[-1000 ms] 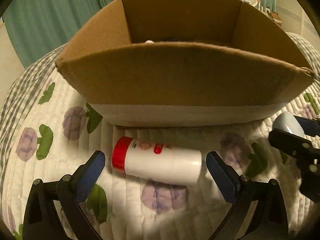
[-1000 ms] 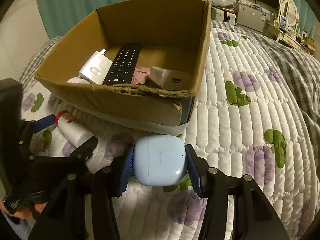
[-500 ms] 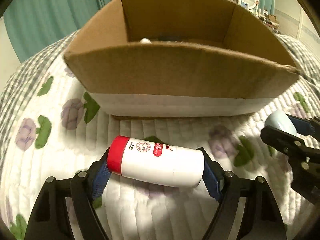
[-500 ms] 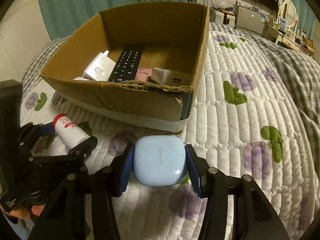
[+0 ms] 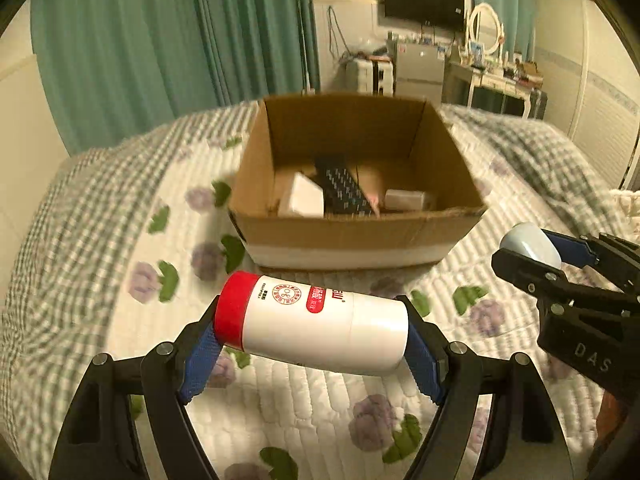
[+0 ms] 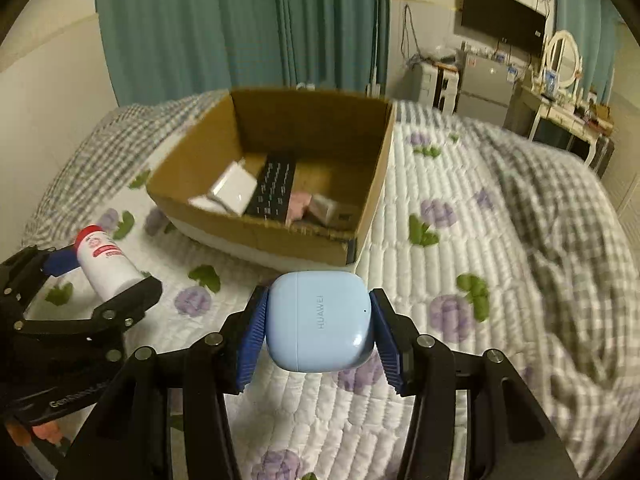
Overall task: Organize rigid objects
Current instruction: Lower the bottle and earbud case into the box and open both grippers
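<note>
My left gripper is shut on a white bottle with a red cap, held sideways above the quilt, in front of the open cardboard box. The bottle also shows in the right wrist view. My right gripper is shut on a light blue earbuds case, held up near the box's front right corner; the case also shows at the right of the left wrist view. The box holds a black remote, a white box and a small grey charger.
The box sits on a bed with a white floral quilt and a grey checked blanket. Green curtains hang behind. A TV, small fridge and dressing table stand at the far wall.
My left gripper closed on the bottle and lifted it off the quilt. Both grippers rose and pulled back, so the box's inside now shows from above.
</note>
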Tool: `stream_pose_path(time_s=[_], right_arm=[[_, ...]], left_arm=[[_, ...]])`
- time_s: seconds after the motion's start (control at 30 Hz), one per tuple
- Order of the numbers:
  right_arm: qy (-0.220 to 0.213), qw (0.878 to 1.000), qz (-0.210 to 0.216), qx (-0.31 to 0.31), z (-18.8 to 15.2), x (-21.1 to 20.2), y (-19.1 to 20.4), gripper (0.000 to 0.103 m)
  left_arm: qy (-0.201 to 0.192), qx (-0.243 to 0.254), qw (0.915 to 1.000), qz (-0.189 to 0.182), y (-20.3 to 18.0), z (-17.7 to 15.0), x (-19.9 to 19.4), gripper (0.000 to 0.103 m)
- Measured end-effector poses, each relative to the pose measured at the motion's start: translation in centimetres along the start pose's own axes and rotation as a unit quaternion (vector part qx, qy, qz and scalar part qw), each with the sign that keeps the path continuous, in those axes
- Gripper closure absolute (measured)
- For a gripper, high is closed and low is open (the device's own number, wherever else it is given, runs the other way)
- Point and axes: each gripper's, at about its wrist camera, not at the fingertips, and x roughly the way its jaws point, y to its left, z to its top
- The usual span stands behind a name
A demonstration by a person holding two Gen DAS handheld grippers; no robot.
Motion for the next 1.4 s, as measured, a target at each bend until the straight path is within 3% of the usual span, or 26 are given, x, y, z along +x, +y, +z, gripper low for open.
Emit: stream_pose_path(time_s=[0.23,0.5,0.63,0.87,1.13,1.4], right_arm=[[-0.045,0.999,0.0,-0.014,3.5,-4.6,0.7,0.053],[-0.088,0.996,0.017,-0.026,8.7,-6.4,1.2,0.053],[-0.093,0.995,0.03,-0.016,11.3,-5.1,0.5,0.053],[-0.085,0.996,0.023,-0.021,14.7,-0.1,-0.8,0.053],[-0.064,0.997,0.03,-0.007,14.6,5.7,-3.4,0.053],[-0.057,0.997,0.043,0.008,14.4,8.0,-5.3,0.053]], left_arm=[[-0.039,-0.001,0.9991,-0.017,0.9,3.0,-4.0,0.022],[-0.074,0.01,0.9969,-0.025,1.4,7.9,-4.5,0.022],[-0.082,0.012,0.9962,-0.023,1.7,10.4,-2.3,0.022],[-0.062,0.005,0.9977,-0.028,2.2,14.1,5.6,0.022],[-0.025,0.018,0.9993,-0.019,1.2,14.7,12.6,0.022],[-0.012,-0.012,0.9996,-0.023,0.8,15.5,15.6,0.016]])
